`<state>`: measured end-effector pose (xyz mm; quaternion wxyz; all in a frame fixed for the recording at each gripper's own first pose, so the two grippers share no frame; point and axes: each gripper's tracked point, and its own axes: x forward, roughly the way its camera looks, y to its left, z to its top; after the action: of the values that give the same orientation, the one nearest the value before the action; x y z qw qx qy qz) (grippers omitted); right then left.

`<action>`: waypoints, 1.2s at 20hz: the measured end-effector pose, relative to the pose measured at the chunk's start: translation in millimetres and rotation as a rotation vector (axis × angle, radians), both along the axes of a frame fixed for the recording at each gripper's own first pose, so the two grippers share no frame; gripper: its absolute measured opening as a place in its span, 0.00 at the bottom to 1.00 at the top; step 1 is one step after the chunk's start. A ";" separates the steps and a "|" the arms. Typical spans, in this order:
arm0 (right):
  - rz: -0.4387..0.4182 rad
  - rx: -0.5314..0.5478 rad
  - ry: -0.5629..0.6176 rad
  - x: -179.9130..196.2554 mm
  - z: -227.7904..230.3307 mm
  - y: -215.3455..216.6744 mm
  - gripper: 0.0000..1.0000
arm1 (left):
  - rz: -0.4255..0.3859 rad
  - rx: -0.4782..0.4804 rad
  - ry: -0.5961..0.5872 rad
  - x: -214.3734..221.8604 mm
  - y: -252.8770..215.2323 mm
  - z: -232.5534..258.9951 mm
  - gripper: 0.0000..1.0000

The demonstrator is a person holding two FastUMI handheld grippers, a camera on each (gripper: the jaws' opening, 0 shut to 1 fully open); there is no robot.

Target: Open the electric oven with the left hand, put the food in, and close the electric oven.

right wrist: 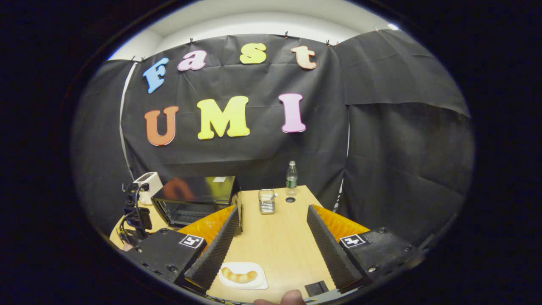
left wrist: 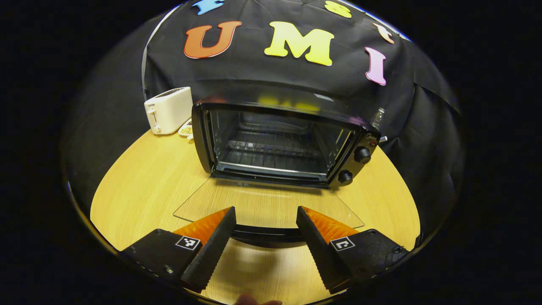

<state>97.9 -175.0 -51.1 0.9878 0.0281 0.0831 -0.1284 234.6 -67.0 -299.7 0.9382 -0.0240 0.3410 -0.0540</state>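
Note:
In the left gripper view the black electric oven stands on the wooden table with its glass door folded down flat. A wire rack shows inside the oven. The door's dark handle lies between the fingers of my left gripper, which is open and not pressing on it. In the right gripper view a croissant lies on a small white plate near the table's front edge. My right gripper is open above the table, the plate low between its fingers. The oven sits at the left.
A white toaster and a small dish stand left of the oven. A metal container, a plastic bottle and a round table hole are at the back. The other gripper's rig shows far left.

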 end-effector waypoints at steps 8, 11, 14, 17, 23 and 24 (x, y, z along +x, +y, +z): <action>-0.029 -0.032 0.029 -25.2 -2.9 -8.6 1.00 | -0.066 0.086 0.088 -21.2 2.4 -54.3 0.95; -0.025 -0.027 0.040 -30.6 -5.1 -6.3 1.00 | -0.080 0.120 0.080 -23.4 3.7 -58.4 0.96; -0.001 -0.038 0.049 -33.8 -7.6 4.1 1.00 | -0.106 0.117 0.061 -22.5 3.4 -53.7 0.96; 0.028 -0.045 0.062 -33.5 -9.2 16.0 1.00 | -0.094 0.095 0.020 -19.6 6.6 -38.6 0.93; 0.066 -0.065 0.056 -39.7 -6.3 36.6 1.00 | -0.070 0.036 -0.107 -25.6 11.8 15.1 0.93; 0.071 -0.059 0.057 -41.3 -8.7 39.8 1.00 | -0.073 0.024 -0.132 -31.4 11.4 27.8 0.93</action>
<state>56.5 -135.2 -59.8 0.9894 -0.0076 0.1084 -0.0966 203.2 -55.6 -271.9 0.9563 0.0031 0.2798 -0.0854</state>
